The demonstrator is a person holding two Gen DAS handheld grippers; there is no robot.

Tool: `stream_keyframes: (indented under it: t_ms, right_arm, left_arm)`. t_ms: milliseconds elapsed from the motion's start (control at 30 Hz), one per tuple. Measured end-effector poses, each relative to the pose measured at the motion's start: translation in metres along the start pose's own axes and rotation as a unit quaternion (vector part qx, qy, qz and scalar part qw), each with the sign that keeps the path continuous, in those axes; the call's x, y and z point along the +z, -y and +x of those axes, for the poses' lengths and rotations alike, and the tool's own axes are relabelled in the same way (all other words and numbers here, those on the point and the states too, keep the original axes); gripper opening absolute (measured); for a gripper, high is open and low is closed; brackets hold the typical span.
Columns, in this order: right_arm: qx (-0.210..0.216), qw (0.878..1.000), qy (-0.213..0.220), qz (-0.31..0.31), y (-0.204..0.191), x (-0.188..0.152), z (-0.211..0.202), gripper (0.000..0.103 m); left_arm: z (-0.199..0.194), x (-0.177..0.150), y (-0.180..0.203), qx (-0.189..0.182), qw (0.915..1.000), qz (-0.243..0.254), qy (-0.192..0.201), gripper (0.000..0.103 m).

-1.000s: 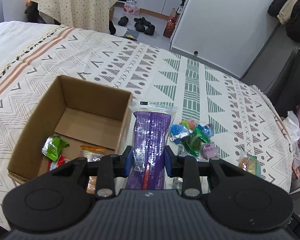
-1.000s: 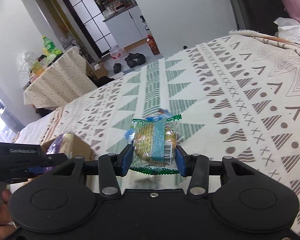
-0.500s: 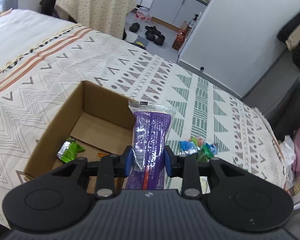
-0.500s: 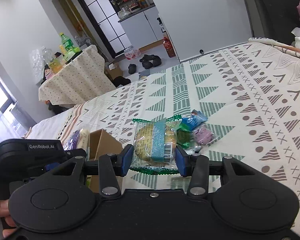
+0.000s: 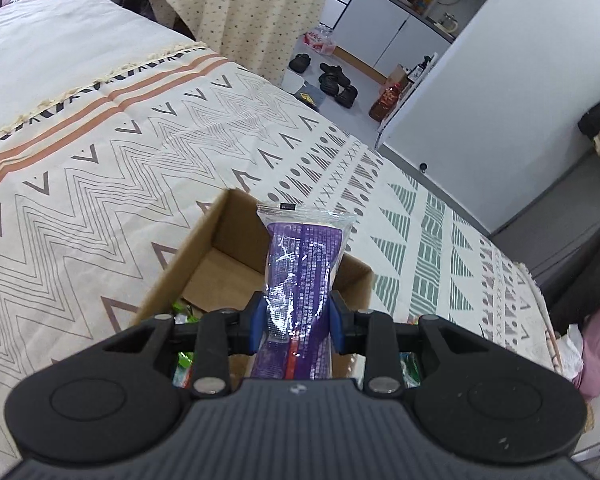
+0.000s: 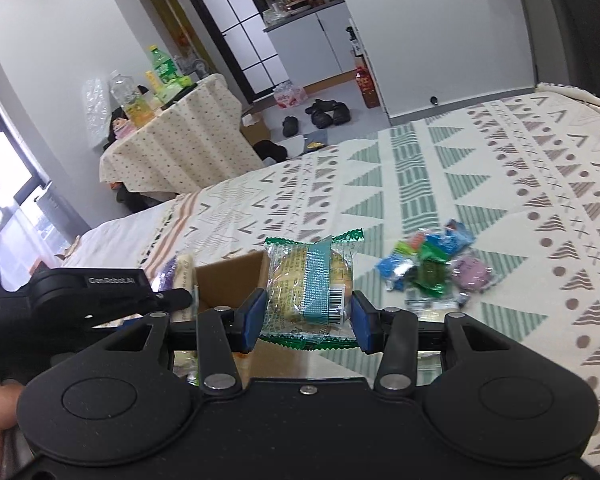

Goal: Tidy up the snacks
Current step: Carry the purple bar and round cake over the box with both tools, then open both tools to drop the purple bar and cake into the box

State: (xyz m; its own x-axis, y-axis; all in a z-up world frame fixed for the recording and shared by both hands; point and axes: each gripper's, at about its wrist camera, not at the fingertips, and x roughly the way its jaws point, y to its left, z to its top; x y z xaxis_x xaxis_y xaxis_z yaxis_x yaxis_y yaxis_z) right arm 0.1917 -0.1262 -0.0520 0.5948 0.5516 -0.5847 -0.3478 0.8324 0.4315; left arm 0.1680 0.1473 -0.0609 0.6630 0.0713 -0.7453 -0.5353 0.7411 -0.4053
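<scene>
Two handheld grippers work over a bed covered with a patterned blanket (image 5: 100, 184). The left gripper (image 5: 297, 322) pinches a long purple packet (image 5: 300, 276) between its blue pads, which press on the packet's lower half. The packet points forward, and its clear sealed top end reaches past the far wall of an open cardboard box (image 5: 204, 256). The box sits on the blanket near the bed's near edge, directly under the left gripper. A few green wrappers (image 5: 180, 308) lie inside it, mostly hidden behind the fingers.

The right gripper (image 6: 308, 320) pinches a round cake (image 6: 312, 284) sealed in a clear wrapper with green crimped edges and a teal band with a barcode. Both pads press on the wrapper's sides. The cake is held in the air just right of the box (image 6: 228, 280), above the blanket (image 6: 500, 184).

In the right view, the left gripper (image 6: 176, 298) comes in from the left edge with the packet (image 6: 178, 272) over the box. A loose heap of snacks (image 6: 432, 268) in blue, green and purple wrappers lies on the blanket to the right of the cake, well apart from the box.
</scene>
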Motion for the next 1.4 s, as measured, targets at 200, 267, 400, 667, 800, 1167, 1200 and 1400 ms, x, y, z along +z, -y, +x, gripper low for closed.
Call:
stream_keyframes:
  t_ms: [200, 267, 400, 667, 800, 1167, 1200, 1400]
  right_arm:
    - [0.009, 1.000, 0.000, -0.010, -0.026, 0.004, 0.012, 0.044]
    - [0.012, 1.000, -0.004, -0.018, -0.034, 0.004, 0.018, 0.044]
    - [0.014, 0.999, -0.018, -0.035, -0.049, 0.004, 0.029, 0.044]
    - [0.012, 0.998, -0.032, -0.056, -0.070, 0.003, 0.047, 0.044]
    - [0.013, 0.998, -0.032, -0.056, -0.074, 0.005, 0.055, 0.044]
    - [-0.008, 0.998, -0.035, -0.058, -0.067, 0.004, 0.053, 0.059]
    - [-0.013, 0.998, -0.033, -0.058, -0.063, 0.003, 0.048, 0.060]
    - [-0.040, 0.998, -0.018, -0.039, -0.034, 0.000, 0.021, 0.070]
  left_arm:
    - [0.010, 0.002, -0.020, -0.003, 0.9997, -0.026, 0.002, 0.032]
    - [0.013, 0.001, -0.024, 0.003, 0.9996, -0.026, 0.005, 0.032]
    - [0.019, 0.003, -0.031, 0.004, 0.9995, -0.033, 0.004, 0.032]
    - [0.017, 0.004, -0.036, 0.001, 0.9992, -0.038, 0.016, 0.042]
    - [0.016, 0.005, -0.041, 0.007, 0.9986, -0.050, 0.017, 0.055]
    - [0.009, 0.003, -0.031, 0.012, 0.9988, -0.036, 0.030, 0.088]
    - [0.008, 0.002, -0.029, 0.010, 0.9990, -0.033, 0.029, 0.089]
    - [0.000, -0.005, -0.013, -0.008, 0.9991, -0.021, 0.037, 0.095]
